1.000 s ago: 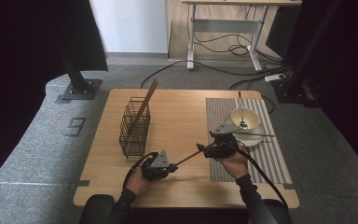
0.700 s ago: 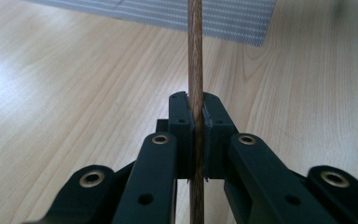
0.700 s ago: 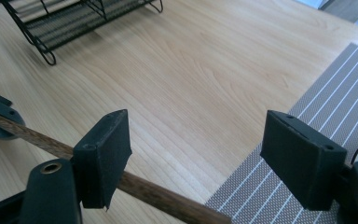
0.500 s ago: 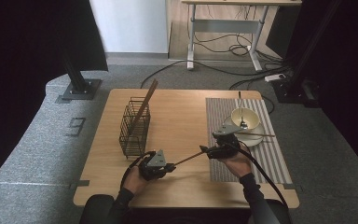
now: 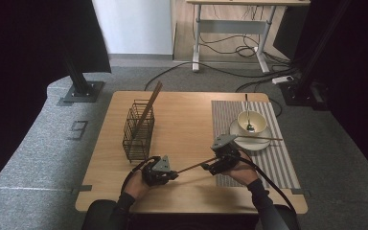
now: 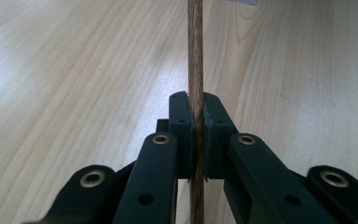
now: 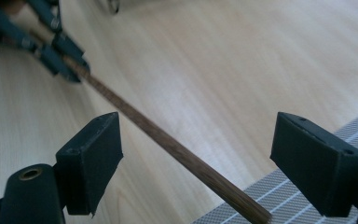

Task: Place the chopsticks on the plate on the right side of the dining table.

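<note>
Chopstick point(image 6: 196, 56) clamped at one end in left gripper point(image 5: 165, 173), hanging level just above the table point(image 5: 187, 120). Right gripper point(image 5: 219, 165) just opened, pads apart either side, not pressing. Could droop or swivel, with a one-ended grip. Three chopsticks counted: this, one in wire basket point(image 5: 137, 129), one across bowl point(image 5: 252, 121).
</note>
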### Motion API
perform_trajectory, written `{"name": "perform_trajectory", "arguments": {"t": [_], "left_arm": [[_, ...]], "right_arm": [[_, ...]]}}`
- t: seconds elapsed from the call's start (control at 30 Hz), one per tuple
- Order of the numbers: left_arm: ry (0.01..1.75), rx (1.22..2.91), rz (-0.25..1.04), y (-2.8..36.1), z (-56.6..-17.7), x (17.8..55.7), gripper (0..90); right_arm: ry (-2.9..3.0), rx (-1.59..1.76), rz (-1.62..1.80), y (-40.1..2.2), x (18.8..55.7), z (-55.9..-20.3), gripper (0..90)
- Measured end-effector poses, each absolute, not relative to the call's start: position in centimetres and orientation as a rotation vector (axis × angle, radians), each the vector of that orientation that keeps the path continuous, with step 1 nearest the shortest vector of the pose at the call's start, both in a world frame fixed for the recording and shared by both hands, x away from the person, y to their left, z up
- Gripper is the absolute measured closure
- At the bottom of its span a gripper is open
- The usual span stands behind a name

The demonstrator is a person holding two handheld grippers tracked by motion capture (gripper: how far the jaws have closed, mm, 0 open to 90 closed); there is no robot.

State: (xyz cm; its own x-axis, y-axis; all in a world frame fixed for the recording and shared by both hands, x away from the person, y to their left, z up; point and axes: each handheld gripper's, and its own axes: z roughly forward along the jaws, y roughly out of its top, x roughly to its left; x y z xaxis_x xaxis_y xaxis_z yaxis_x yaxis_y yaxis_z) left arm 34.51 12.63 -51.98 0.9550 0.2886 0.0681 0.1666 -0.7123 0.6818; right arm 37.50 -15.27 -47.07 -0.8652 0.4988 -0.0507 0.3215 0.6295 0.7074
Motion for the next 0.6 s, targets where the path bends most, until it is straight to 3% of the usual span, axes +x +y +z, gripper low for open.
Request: {"name": "perform_trajectory", "arguments": {"t": [0.33,0.6], "left_arm": [[0.277,2.403,0.189,12.3,-52.1,34.4,84.2],[0.247,2.409,0.188,12.1,-52.1,34.2,84.2]], "right_arm": [[2.729,0.429,0.941,-13.5,36.6,-48.0,46.4],[2.781,0.359,0.865,-12.9,36.3,-48.4,62.5]]}}
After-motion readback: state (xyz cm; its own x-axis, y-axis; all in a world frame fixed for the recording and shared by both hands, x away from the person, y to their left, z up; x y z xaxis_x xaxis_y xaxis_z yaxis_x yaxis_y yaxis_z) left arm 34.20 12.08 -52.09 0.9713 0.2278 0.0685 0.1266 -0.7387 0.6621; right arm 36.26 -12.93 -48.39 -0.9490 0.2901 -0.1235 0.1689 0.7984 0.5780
